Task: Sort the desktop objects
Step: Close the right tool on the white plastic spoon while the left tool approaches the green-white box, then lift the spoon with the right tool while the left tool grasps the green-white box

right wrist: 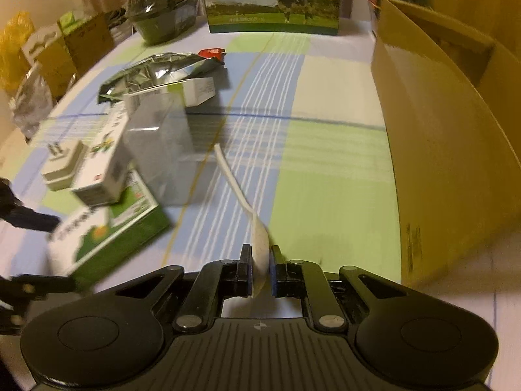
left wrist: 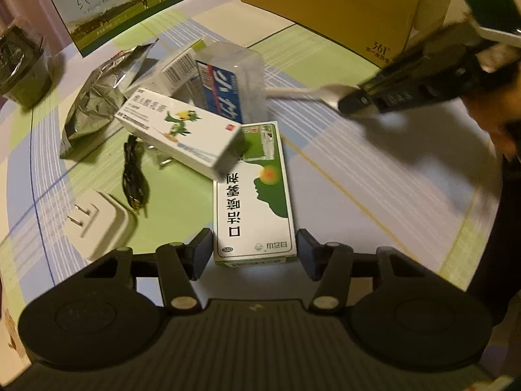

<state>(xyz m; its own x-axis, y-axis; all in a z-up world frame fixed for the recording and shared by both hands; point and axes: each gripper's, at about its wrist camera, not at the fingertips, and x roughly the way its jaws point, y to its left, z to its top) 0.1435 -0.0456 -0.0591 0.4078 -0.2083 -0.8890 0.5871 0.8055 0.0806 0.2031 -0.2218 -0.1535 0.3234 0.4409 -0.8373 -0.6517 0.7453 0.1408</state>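
Note:
A green and white medicine box (left wrist: pixel 257 195) lies flat on the checked tablecloth. My left gripper (left wrist: pixel 255 247) holds its near end, a pad against each long side. On the box's far end rests a white box with a green cartoon bird (left wrist: pixel 182 133). Behind it stands a clear plastic case with a blue label (left wrist: pixel 228 81). My right gripper (right wrist: pixel 260 260) is shut on the bowl of a white plastic spoon (right wrist: pixel 234 182), handle pointing away over the cloth. In the left wrist view the right gripper (left wrist: pixel 345 104) shows at the right, with the spoon (left wrist: pixel 293 93).
A crumpled foil bag (left wrist: pixel 94 104), a black cable (left wrist: pixel 133 172) and a white plug adapter (left wrist: pixel 97 224) lie left of the boxes. A milk carton case (right wrist: pixel 273 0) stands at the back. An open cardboard box (right wrist: pixel 456 130) fills the right side. Packets crowd the far left.

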